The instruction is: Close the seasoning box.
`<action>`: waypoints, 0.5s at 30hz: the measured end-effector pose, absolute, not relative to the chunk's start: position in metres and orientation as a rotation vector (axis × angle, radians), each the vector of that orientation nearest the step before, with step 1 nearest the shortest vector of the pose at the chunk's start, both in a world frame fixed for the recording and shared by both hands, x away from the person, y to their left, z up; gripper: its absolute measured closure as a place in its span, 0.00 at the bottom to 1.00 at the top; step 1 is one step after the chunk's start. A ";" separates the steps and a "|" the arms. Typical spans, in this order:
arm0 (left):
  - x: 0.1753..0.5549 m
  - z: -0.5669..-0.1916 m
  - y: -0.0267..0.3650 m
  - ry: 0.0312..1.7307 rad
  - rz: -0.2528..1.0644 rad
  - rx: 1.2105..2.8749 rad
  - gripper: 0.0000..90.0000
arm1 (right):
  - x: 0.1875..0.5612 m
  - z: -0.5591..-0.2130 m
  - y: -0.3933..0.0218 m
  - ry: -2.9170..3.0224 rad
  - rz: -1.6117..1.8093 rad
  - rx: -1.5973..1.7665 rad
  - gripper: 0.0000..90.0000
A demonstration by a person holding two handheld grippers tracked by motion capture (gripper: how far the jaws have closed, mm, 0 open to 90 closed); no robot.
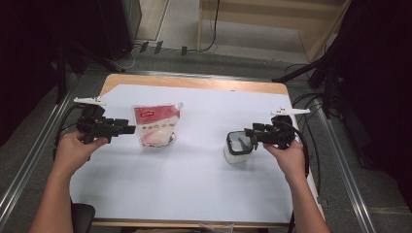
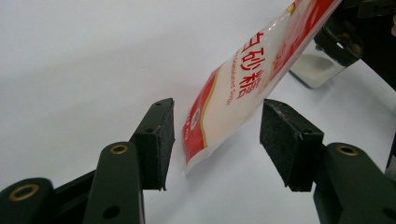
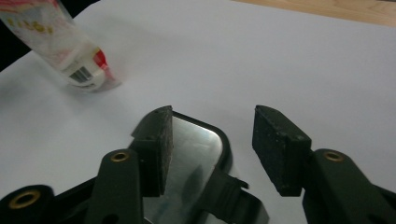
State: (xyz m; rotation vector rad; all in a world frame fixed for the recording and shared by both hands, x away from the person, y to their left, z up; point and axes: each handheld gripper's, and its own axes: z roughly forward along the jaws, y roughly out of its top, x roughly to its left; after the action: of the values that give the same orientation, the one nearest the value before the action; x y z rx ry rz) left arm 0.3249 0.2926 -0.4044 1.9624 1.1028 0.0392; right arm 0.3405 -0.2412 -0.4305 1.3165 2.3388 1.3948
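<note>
A person's left hand holds the left gripper at the left side of a worktop covered in white sheeting, the tool pointing toward a red-and-white pouch that lies just beside it. In the left gripper view, the jaws of the left gripper stand apart on either side of the pouch's near corner, with a gap visible between each pad and the pouch; red Chinese characters run along the packet's clear front. Beyond the pouch in that view sits a clear container with a dark rim and white contents.

Toward the right of the worktop in the high view, the same container rests on the white sheeting, well apart from the pouch. The right gripper, held in the person's right hand, reaches in over the container's right edge. In the right gripper view, the jaws of the right gripper stand apart above the container, the left-hand pad over its dark rim and the right-hand pad outside it over the sheeting; whether either pad touches the rim cannot be told. The pouch lies in the upper left of that view, barcode end nearest. Black cables trail from both tools off the worktop's sides.
</note>
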 end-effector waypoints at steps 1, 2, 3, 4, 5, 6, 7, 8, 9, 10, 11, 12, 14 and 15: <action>0.325 -0.404 0.293 1.102 0.043 1.962 0.51 | 0.341 -0.431 -0.243 2.333 1.387 1.320 0.52; 0.325 -0.404 0.293 1.100 0.043 1.965 0.51 | 0.341 -0.433 -0.245 2.323 1.378 1.317 0.51; 0.325 -0.405 0.293 1.101 0.043 1.965 0.51 | 0.342 -0.434 -0.248 2.311 1.385 1.318 0.50; 0.325 -0.405 0.293 1.104 0.048 1.966 0.50 | 0.342 -0.436 -0.251 2.297 1.398 1.331 0.49; 0.325 -0.406 0.294 1.107 0.047 1.962 0.50 | 0.342 -0.436 -0.253 2.289 1.391 1.337 0.49; 0.325 -0.406 0.294 1.105 0.041 1.961 0.50 | 0.343 -0.438 -0.257 2.275 1.384 1.345 0.48; 0.325 -0.407 0.294 1.112 0.044 1.960 0.50 | 0.343 -0.438 -0.259 2.265 1.385 1.350 0.48; 0.325 -0.407 0.295 1.110 0.041 1.959 0.50 | 0.343 -0.439 -0.262 2.249 1.380 1.357 0.48; 0.326 -0.408 0.295 1.115 0.039 1.956 0.50 | 0.343 -0.440 -0.263 2.241 1.375 1.354 0.47; 0.326 -0.408 0.295 1.115 0.041 1.959 0.50 | 0.343 -0.441 -0.266 2.229 1.364 1.359 0.46; 0.326 -0.408 0.295 1.115 0.041 1.957 0.50 | 0.343 -0.442 -0.267 2.222 1.360 1.361 0.46; 0.326 -0.409 0.295 1.115 0.041 1.959 0.49 | 0.344 -0.443 -0.270 2.213 1.356 1.367 0.45; 0.326 -0.409 0.296 1.116 0.041 1.958 0.48 | 0.344 -0.445 -0.273 2.196 1.343 1.383 0.45; 0.326 -0.410 0.296 1.112 0.036 1.955 0.48 | 0.345 -0.446 -0.275 2.188 1.342 1.387 0.45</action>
State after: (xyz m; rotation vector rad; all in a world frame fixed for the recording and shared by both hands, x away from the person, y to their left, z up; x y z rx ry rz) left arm 0.3264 0.2958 -0.4101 1.9550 1.1124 0.0360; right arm 0.3447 -0.2745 -0.4463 1.3873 2.1879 1.3421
